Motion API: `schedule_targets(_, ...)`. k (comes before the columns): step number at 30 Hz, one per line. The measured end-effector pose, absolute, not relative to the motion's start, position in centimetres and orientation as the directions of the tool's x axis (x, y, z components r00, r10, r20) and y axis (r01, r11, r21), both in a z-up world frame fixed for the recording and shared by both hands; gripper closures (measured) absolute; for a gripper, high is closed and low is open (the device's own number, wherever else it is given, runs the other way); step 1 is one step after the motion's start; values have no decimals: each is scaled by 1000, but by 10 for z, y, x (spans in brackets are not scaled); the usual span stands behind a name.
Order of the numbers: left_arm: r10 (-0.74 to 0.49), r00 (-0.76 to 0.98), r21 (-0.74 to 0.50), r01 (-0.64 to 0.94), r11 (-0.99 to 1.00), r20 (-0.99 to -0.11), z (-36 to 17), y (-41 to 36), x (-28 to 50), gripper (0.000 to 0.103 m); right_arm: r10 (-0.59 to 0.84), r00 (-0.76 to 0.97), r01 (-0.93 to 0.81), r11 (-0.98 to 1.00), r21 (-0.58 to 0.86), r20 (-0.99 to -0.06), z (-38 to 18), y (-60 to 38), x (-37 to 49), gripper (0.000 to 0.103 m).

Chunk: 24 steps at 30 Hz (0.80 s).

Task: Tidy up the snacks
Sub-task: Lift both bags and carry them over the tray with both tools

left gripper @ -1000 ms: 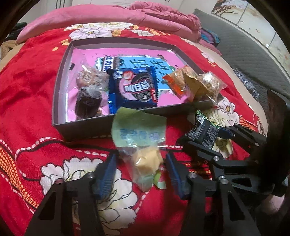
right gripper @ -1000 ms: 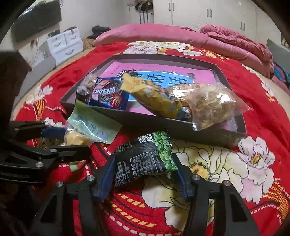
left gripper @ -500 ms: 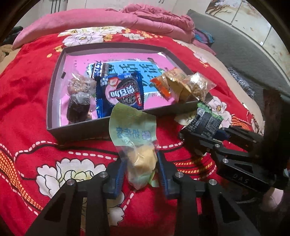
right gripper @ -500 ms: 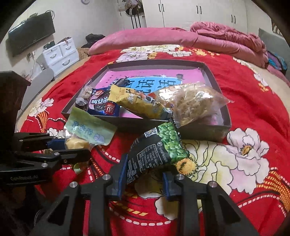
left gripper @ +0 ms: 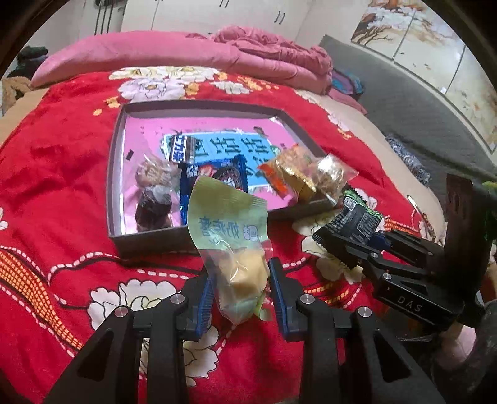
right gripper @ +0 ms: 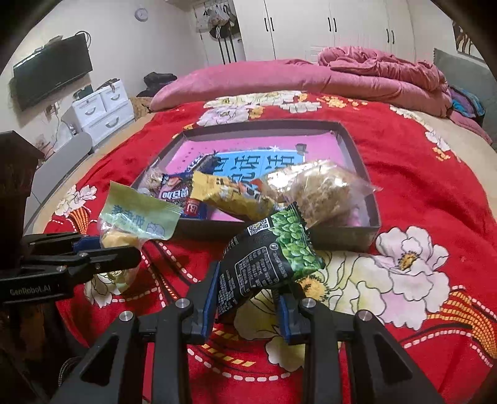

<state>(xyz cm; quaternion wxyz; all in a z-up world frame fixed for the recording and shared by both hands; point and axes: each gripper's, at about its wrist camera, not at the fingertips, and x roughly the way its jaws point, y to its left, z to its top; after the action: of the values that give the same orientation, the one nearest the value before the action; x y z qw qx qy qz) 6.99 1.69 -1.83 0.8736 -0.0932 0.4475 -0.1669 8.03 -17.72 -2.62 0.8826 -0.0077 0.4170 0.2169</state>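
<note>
Soft, even indoor light fills both views, with no hard shadows on the red blanket [left gripper: 62, 174]. The box [left gripper: 118, 174] floor throws pale glare at 11 o'clock in the left view. Fisheye bending curves the bed and cupboards [right gripper: 310, 28] toward black corners. Packet print is slightly smeared; far walls look soft.

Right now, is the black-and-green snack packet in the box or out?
Out. The black-and-green packet is pinched in the right tool, short of the box.
</note>
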Motion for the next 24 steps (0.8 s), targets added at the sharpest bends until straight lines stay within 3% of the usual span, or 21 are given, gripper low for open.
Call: schedule_targets(24,-354,632,-335,154,929,-690,1,46,72,69,345,633,-319,932,172,-693,12,-195,95,71)
